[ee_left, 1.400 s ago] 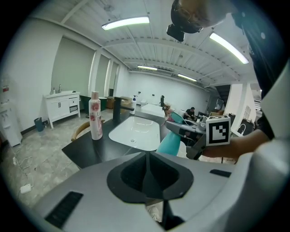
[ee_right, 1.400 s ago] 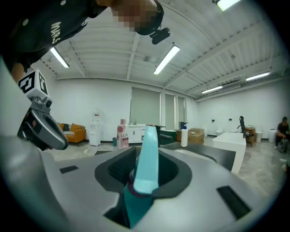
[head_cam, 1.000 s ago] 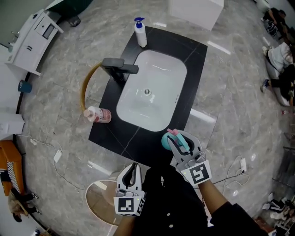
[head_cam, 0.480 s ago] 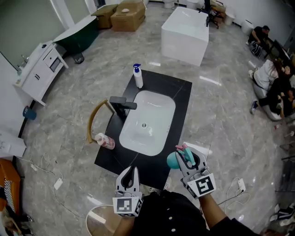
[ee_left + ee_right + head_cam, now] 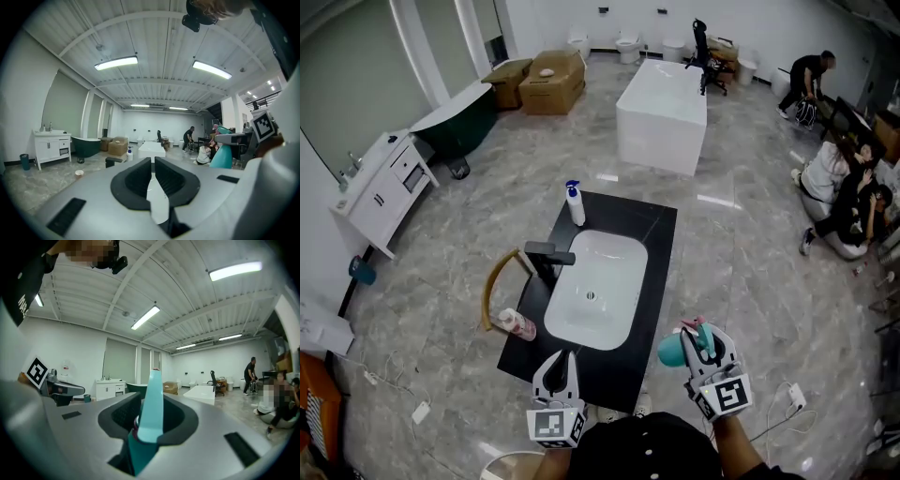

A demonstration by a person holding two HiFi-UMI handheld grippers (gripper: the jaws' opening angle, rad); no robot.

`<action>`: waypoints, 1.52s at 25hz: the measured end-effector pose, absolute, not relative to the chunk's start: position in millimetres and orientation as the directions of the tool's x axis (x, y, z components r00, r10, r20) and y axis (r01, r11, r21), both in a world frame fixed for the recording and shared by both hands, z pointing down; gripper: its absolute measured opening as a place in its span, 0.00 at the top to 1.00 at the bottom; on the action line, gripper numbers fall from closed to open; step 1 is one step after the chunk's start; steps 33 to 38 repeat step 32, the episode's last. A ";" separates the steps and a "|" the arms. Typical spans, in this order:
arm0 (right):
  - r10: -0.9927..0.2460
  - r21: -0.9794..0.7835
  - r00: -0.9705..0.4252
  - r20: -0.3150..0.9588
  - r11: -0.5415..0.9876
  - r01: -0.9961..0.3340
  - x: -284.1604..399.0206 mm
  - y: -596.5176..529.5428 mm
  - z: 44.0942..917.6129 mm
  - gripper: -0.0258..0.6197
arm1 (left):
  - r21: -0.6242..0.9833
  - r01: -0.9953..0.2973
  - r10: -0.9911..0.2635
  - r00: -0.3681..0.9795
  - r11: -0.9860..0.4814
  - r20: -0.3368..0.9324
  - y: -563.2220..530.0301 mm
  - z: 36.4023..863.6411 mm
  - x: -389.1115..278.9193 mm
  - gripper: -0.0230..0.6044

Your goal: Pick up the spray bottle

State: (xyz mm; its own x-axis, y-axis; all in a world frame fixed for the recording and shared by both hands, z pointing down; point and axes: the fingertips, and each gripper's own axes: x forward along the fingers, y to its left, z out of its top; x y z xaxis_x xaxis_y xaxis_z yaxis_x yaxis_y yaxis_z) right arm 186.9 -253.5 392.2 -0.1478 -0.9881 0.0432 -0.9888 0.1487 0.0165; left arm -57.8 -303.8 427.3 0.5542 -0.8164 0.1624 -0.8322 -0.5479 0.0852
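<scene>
Gripping the spray bottle (image 5: 150, 405), the right gripper (image 5: 701, 341) is clenched on its upper part; in the right gripper view the teal head stands up between both pads, which press it from either side; in the head view the teal body hangs beside the jaws with a pink tip at the top; the bottle looks lifted clear, off the near right corner of the black counter (image 5: 657, 228) and touching nothing else; left gripper (image 5: 153, 177) has its jaws brought together on nothing, idle near the counter's near edge, well apart from the bottle; judgement: the pick is basically done, what's left is a steady carry; hold the pinch firm and even, since the grip sits high and the heavier body could swing or slip; avoid squeezing the trigger, spray could go off; move level, no jerks, bottle upright; leave the left gripper out of the path; further out: white sink (image 5: 629, 281) set into the counter, dark faucet (image 5: 547, 254) at its left, pump bottle (image 5: 575, 203) at the far corner, a pink bottle (image 5: 517, 324) lying on the left side, none of them near the held bottle; white bathtub (image 5: 662, 105) beyond.
</scene>
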 end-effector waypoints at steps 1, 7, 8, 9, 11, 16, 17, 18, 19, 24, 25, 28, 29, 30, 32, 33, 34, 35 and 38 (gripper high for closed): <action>-0.989 0.011 -0.144 0.043 0.145 -0.989 188.0 -252.2 391.6 0.81 | 0.083 -0.831 -0.816 0.556 -0.550 0.158 -304.4 425.8 -56.8 0.91; -0.989 0.007 -0.140 0.050 0.141 -0.990 188.9 -250.6 388.9 0.81 | 0.080 -0.828 -0.815 0.561 -0.556 0.148 -305.9 421.8 -53.7 0.91; -0.989 0.009 -0.139 0.052 0.139 -0.990 189.4 -251.0 389.0 0.81 | 0.078 -0.828 -0.815 0.561 -0.556 0.146 -305.6 421.2 -53.6 0.91; -0.989 0.010 -0.136 0.053 0.137 -0.991 190.0 -251.7 389.2 0.81 | 0.075 -0.828 -0.815 0.561 -0.556 0.145 -305.3 420.7 -53.6 0.91; -0.989 0.005 -0.138 0.050 0.138 -0.990 190.1 -253.2 390.2 0.81 | 0.069 -0.829 -0.816 0.559 -0.555 0.147 -304.4 420.3 -54.2 0.91; -0.986 0.002 -0.160 0.043 0.160 -0.987 185.1 -259.8 393.5 0.81 | 0.063 -0.835 -0.823 0.549 -0.546 0.148 -305.5 420.7 -57.6 0.91; -0.986 0.006 -0.161 0.041 0.161 -0.987 184.7 -261.1 393.3 0.81 | 0.063 -0.838 -0.825 0.545 -0.543 0.148 -305.6 420.7 -58.8 0.91; -0.986 0.013 -0.160 0.037 0.160 -0.987 184.7 -262.2 392.5 0.81 | 0.063 -0.840 -0.827 0.542 -0.539 0.148 -305.6 420.3 -59.9 0.91; -0.987 0.019 -0.159 0.034 0.160 -0.987 184.7 -263.2 391.7 0.81 | 0.064 -0.842 -0.829 0.539 -0.536 0.148 -305.6 419.6 -61.0 0.91; -0.984 0.003 -0.175 0.039 0.175 -0.985 180.3 -267.3 394.0 0.81 | 0.061 -0.848 -0.836 0.529 -0.526 0.143 -307.6 418.0 -62.7 0.91; -0.982 0.000 -0.182 0.040 0.182 -0.983 178.7 -267.7 394.1 0.81 | 0.060 -0.849 -0.837 0.528 -0.525 0.143 -307.8 417.7 -62.9 0.91; -0.981 0.001 -0.190 0.039 0.190 -0.982 176.9 -267.8 394.3 0.81 | 0.058 -0.851 -0.839 0.525 -0.522 0.145 -307.2 417.5 -63.4 0.91; -0.981 0.004 -0.191 0.037 0.191 -0.982 176.8 -267.6 394.7 0.81 | 0.058 -0.851 -0.839 0.524 -0.522 0.145 -306.8 418.0 -63.7 0.91; -0.981 0.009 -0.191 0.032 0.191 -0.982 177.0 -267.6 395.0 0.81 | 0.058 -0.851 -0.839 0.524 -0.521 0.145 -306.5 418.7 -63.9 0.91; -0.982 0.022 -0.189 0.019 0.189 -0.982 178.1 -267.6 395.5 0.81 | 0.057 -0.852 -0.839 0.523 -0.521 0.147 -305.8 420.3 -64.3 0.91; -0.982 0.022 -0.189 0.019 0.189 -0.982 178.1 -267.6 395.5 0.81 | 0.057 -0.852 -0.839 0.523 -0.521 0.147 -305.8 420.3 -64.3 0.91; -0.982 0.022 -0.189 0.019 0.189 -0.982 178.1 -267.6 395.5 0.81 | 0.057 -0.852 -0.839 0.523 -0.521 0.147 -305.8 420.3 -64.3 0.91; -0.982 0.022 -0.189 0.019 0.189 -0.982 178.1 -267.6 395.5 0.81 | 0.057 -0.852 -0.839 0.523 -0.521 0.147 -305.8 420.3 -64.3 0.91; -0.982 0.022 -0.189 0.019 0.189 -0.982 178.1 -267.6 395.5 0.81 | 0.057 -0.852 -0.839 0.523 -0.521 0.147 -305.8 420.3 -64.3 0.91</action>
